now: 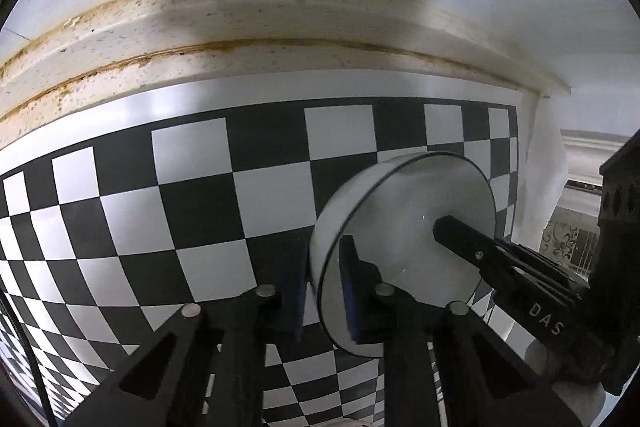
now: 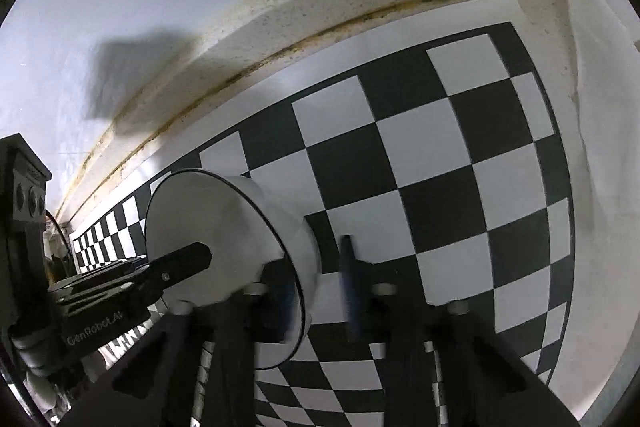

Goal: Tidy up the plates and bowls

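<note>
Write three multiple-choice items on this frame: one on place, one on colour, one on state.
1. The bowl is over: A a checkered mat; B a sink; C a shelf.
2. The bowl is: A red; B white; C green.
3. The left tongs and right tongs are: A both open; B both shut on the bowl's wall; C one open, one shut.
Key: 1 A, black and white squares lie beneath it; 2 B, white walls with a thin dark rim line; 3 B, each pair pinches the wall.
</note>
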The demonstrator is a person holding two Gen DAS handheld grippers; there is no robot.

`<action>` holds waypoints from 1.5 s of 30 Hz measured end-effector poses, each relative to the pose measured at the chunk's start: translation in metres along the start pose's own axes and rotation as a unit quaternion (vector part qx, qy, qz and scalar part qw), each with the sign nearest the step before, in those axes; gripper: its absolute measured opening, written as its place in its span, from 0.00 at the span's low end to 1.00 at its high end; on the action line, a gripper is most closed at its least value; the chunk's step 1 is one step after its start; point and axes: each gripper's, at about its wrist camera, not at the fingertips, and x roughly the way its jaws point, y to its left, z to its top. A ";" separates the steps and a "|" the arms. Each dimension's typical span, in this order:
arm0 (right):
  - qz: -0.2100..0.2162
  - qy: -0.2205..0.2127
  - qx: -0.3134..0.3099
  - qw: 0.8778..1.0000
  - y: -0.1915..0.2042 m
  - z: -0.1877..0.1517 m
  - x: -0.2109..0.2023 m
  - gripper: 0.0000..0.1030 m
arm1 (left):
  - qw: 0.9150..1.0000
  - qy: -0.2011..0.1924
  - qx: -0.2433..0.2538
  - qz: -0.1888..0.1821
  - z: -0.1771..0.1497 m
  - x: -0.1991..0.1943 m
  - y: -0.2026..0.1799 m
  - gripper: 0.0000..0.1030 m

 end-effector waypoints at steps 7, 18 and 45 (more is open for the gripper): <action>-0.016 -0.007 -0.014 1.000 0.013 -0.005 -0.004 0.10 | 1.000 -0.014 0.013 0.018 -0.009 -0.013 -0.002 0.12; -0.003 -0.044 -0.033 0.998 0.037 -0.050 -0.053 0.10 | 0.997 -0.064 0.046 0.022 -0.057 -0.072 -0.014 0.13; 0.013 -0.059 -0.010 0.998 0.018 -0.306 -0.090 0.10 | 0.993 -0.042 0.110 0.032 -0.270 -0.079 -0.022 0.13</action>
